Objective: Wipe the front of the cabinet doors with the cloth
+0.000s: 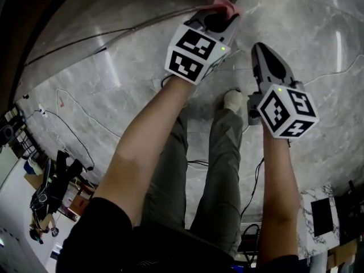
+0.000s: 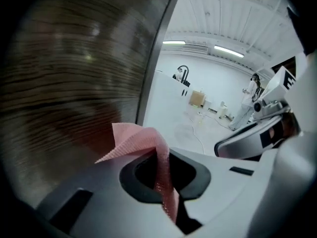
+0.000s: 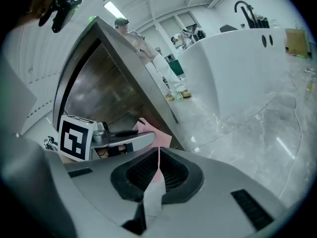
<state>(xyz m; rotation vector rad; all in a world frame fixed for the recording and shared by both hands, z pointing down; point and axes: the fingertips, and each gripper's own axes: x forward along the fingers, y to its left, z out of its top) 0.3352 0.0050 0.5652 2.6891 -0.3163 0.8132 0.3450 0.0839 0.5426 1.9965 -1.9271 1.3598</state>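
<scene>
We see the dark wood cabinet door [image 2: 69,73] filling the left of the left gripper view. Our left gripper [image 2: 166,170], top centre in the head view, is clamped on the pink cloth [image 2: 141,138], held close to that door. Our right gripper [image 3: 158,165], just beside it, has its jaws pressed together, empty.

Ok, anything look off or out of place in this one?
Nothing spilled or broken. The pink cloth is bunched in the left gripper, so only a crumpled corner faces the cabinet door. Loose cables trail across the floor.
</scene>
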